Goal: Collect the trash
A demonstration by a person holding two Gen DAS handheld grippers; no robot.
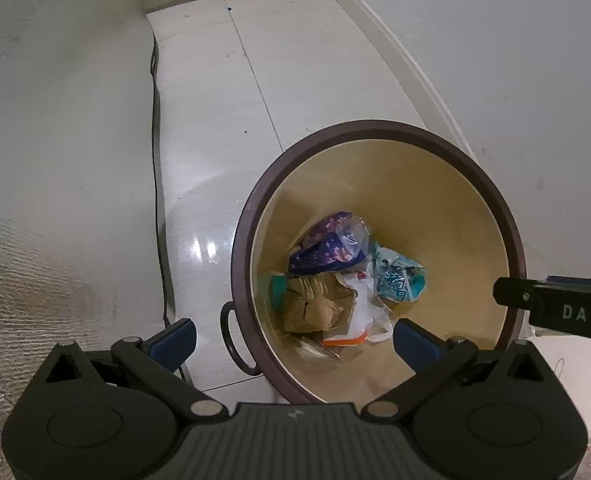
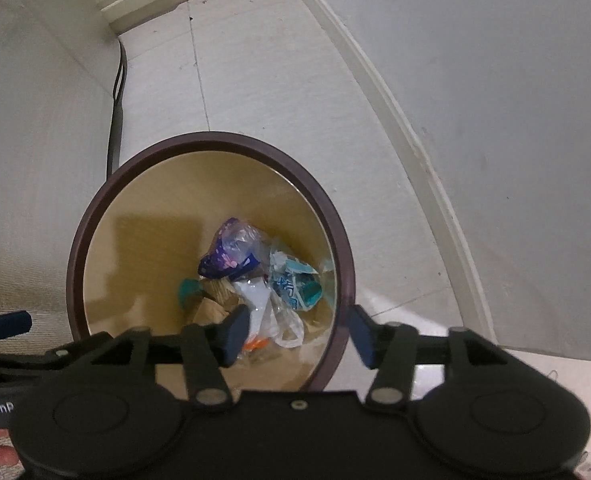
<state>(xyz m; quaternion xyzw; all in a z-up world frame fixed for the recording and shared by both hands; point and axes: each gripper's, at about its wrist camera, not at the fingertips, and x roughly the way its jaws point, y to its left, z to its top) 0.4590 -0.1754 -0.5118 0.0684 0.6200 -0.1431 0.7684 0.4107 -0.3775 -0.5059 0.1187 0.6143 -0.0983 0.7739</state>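
Both claws are hanging right over the trash bin, which sits on the tiled floor near the wall's baseboard. The left claw has its blue pads spread wide with nothing between them, straddling the near rim of the bin. The right claw is also spread apart and empty, one pad over the bin's inside and the other just past its rim.

The trash is already down at the bottom of the bin: a purple floral wrapper, a light blue printed packet, a crumpled brown paper bag and a clear plastic bag with an orange strip, all piled touching each other.

Looks to me like a drop just got finished, or they're checking the haul. If more needs dropping, I'd keep the claws centred over the opening rather than the rim, so light wrappers don't catch the edge and flutter out onto the floor.
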